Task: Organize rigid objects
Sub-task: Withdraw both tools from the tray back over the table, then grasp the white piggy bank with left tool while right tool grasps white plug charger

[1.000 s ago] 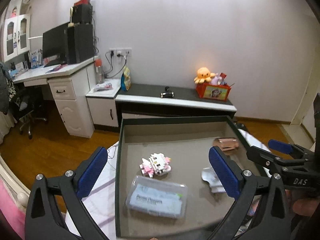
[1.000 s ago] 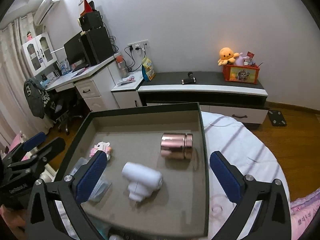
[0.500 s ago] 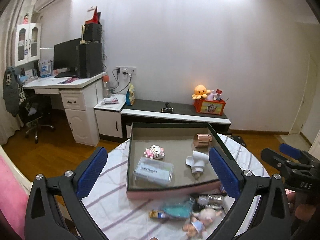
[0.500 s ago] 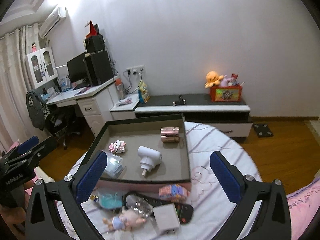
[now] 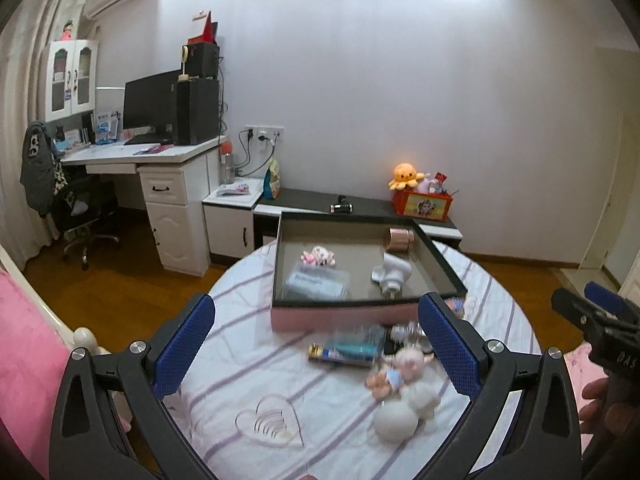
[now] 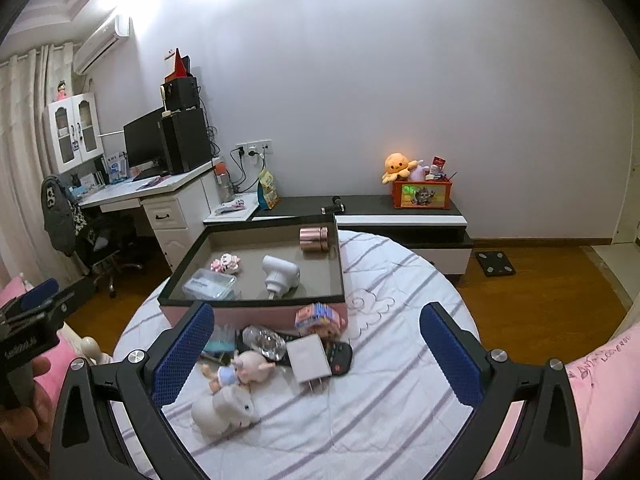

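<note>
A pink box with a dark rim (image 5: 440, 268) (image 6: 338, 268) sits on the round striped table (image 5: 248, 360) (image 6: 400, 380). Inside lie a copper tin (image 5: 398, 239) (image 6: 314, 239), a white hair-dryer-shaped gadget (image 5: 392, 274) (image 6: 280, 276), a clear plastic case (image 5: 318, 282) (image 6: 210, 286) and a pink block figure (image 5: 318, 256) (image 6: 225, 262). In front of the box are a baby doll (image 5: 394, 370) (image 6: 240, 368), a white plush animal (image 5: 404, 412) (image 6: 224, 408), a white charger (image 6: 308, 362), a remote (image 6: 338, 356) and a teal item (image 5: 348, 350). My left gripper (image 5: 316, 344) and right gripper (image 6: 316, 352) are open and empty above them.
A white desk (image 5: 160, 184) with a monitor and an office chair (image 5: 86, 216) stands at the left. A low dark cabinet (image 6: 400, 216) along the wall carries a red toy bin (image 6: 420, 194). Pink bedding (image 6: 600, 380) borders the table. A scale (image 6: 494, 264) lies on the wood floor.
Both grippers have pulled back and up from over the box, so the whole table and the loose items in front of the box have come into view. Both stay open.
</note>
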The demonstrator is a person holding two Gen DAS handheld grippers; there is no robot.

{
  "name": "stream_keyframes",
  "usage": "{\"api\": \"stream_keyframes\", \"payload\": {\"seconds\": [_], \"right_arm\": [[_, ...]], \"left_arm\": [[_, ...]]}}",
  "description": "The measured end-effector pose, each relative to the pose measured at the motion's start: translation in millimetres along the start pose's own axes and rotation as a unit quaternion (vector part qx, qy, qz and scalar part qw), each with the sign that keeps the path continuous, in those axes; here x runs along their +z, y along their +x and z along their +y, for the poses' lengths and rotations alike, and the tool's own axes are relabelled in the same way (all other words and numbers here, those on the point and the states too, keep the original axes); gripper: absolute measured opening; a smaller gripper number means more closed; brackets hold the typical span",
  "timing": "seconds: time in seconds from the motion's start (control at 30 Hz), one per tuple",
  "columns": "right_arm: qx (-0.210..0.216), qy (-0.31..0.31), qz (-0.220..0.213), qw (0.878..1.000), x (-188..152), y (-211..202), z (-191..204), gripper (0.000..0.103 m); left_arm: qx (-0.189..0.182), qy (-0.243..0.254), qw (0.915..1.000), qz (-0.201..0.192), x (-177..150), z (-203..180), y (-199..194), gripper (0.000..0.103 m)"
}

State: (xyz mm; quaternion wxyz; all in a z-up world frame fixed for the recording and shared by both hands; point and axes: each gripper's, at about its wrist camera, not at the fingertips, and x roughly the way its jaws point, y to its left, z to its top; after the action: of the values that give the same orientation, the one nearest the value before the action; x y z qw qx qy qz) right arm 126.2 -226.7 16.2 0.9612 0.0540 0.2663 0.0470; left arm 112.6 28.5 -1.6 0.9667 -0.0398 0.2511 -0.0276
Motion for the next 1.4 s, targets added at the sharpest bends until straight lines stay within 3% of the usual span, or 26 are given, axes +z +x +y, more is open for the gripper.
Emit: {"api": "stream_keyframes", "payload": {"seconds": [0.27,0.93,1.4], "right_arm": [[0.003,-0.001,-0.002,1.000,-10.6,-14.0,4.4,0.103],[0.002,-0.003,0.001,1.000,-14.2,-18.8,6.2,0.103],[-0.007,0.004,0.076,0.997,-42.3,29.1,-15.5,0.103]], "left_arm": [[-0.005,-0.002,1.0000,-0.008,-11.4,-1.5,-20.3,0.103],[-0.009,-0.012,0.9999,0.004,-21.7,-1.3,-21.2,0.103],[-0.030,-0.023,0.9953,0.089,-64.2,-28.1,25.7,0.103]]}}
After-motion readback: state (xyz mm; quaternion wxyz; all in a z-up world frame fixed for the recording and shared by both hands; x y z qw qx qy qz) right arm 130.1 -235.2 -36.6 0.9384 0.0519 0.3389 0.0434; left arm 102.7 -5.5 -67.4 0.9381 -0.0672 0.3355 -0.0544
